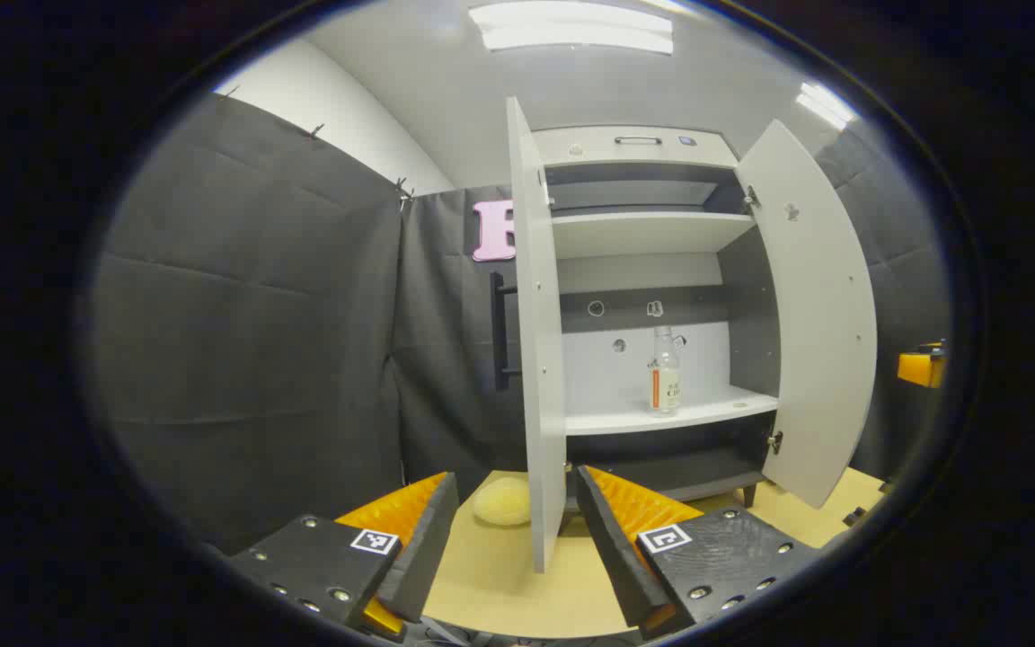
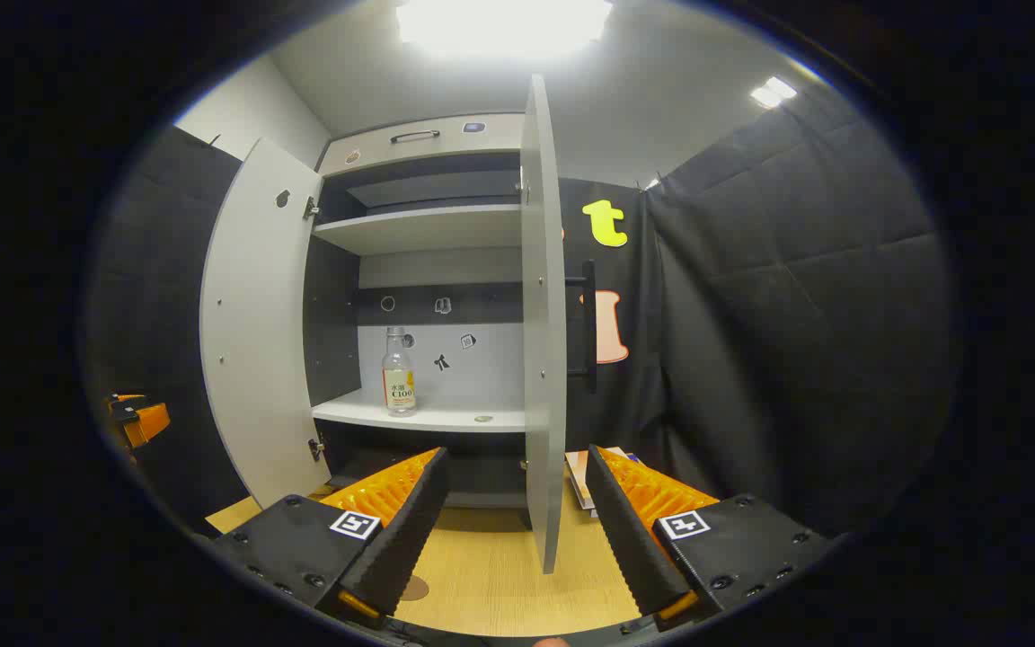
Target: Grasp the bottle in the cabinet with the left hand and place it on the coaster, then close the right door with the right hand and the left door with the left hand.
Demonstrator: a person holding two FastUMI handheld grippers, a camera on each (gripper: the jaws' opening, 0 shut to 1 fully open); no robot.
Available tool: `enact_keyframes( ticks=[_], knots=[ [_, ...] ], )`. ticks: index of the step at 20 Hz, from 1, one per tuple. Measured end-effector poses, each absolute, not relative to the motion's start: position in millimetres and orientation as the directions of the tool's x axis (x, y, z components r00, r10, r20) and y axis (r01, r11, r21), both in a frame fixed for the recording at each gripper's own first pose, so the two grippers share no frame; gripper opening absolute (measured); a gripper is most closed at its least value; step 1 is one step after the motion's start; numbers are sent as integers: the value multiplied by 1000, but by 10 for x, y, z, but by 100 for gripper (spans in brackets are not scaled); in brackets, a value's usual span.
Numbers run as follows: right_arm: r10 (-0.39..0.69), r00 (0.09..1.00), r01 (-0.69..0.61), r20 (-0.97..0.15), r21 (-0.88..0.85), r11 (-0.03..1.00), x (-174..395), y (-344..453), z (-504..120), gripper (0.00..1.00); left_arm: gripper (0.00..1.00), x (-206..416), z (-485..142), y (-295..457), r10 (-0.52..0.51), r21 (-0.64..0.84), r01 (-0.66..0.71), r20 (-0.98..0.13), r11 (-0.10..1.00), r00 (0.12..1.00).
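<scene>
The cabinet (image 1: pixel 634 148) stands on the bench (image 1: pixel 517 584) with both doors swung wide. Its lower shelf (image 1: pixel 706 412) carries one upright bottle (image 1: pixel 665 370), clear with a label, near the shelf's middle and apart from the walls; the upper shelf (image 1: pixel 643 235) is bare. The left door (image 1: pixel 538 341) shows edge-on in the left gripper view, the right door (image 2: pixel 544 323) edge-on in the right gripper view. The left hand-held gripper (image 1: pixel 517 512) is spread wide, holding nothing, low before the cabinet. The right hand-held gripper (image 2: pixel 517 503) is likewise agape and empty. A pale rounded lump (image 1: pixel 501 500) lies on the bench by the left door
</scene>
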State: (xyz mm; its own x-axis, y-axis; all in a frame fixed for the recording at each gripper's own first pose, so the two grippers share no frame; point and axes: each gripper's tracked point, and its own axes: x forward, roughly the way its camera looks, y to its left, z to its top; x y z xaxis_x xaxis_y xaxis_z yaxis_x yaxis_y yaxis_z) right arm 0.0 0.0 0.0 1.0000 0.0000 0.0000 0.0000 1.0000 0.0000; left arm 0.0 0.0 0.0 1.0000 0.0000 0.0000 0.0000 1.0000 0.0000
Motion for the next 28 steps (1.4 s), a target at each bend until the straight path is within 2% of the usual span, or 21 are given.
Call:
enact_keyframes(
  ticks=[16, 24, 25, 26, 28],
  knots=[
    [-2, 1000, 1, -16, -39, 999, 129, -162, -81, 96, 82, 51, -10, -205, -9, 12, 9, -3, 1000, 1000],
    [-3, 1000, 1, -30, -53, 999, 127, -437, -206, 96, 82, 167, 113, -682, -66, 16, 66, -4, 998, 998],
    [-1, 1000, -1, -30, -51, 999, 120, -490, -225, 96, 80, 199, 118, -766, -72, 7, 72, -10, 997, 997],
    [-1, 1000, 0, -28, -47, 999, 112, -547, -236, 97, 82, 240, 132, -847, -78, -1, 78, -14, 997, 997],
    [5, 1000, -6, -27, -41, 999, 109, -658, -273, 96, 81, 318, 144, -993, -87, -11, 87, -15, 996, 996]
  ],
)
